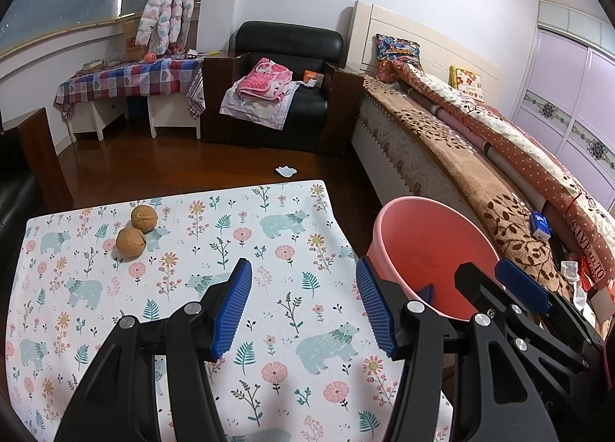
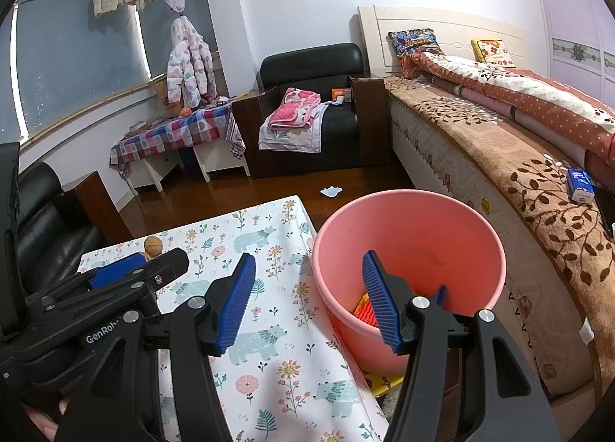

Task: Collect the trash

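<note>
Two walnuts [image 1: 137, 230] lie side by side at the far left of the table, which is covered in a bear-and-flower cloth [image 1: 269, 250]. One walnut [image 2: 153, 246] also shows in the right wrist view. My left gripper [image 1: 303, 307] hangs open over the cloth with nothing between its fingers. A pink bucket [image 2: 407, 250] stands just off the table's right edge, with orange and yellow scraps [image 2: 363, 311] at its bottom. My right gripper [image 2: 307, 303] is open and empty, one finger over the cloth and the other above the bucket's mouth.
A bed [image 1: 442, 142] with quilts runs along the right, with a blue packet [image 1: 540, 225] on it. A black armchair [image 1: 288, 96] piled with cloths stands at the back. A white scrap [image 1: 286, 171] lies on the wooden floor beyond the table. A black sofa [image 2: 46, 234] is at the left.
</note>
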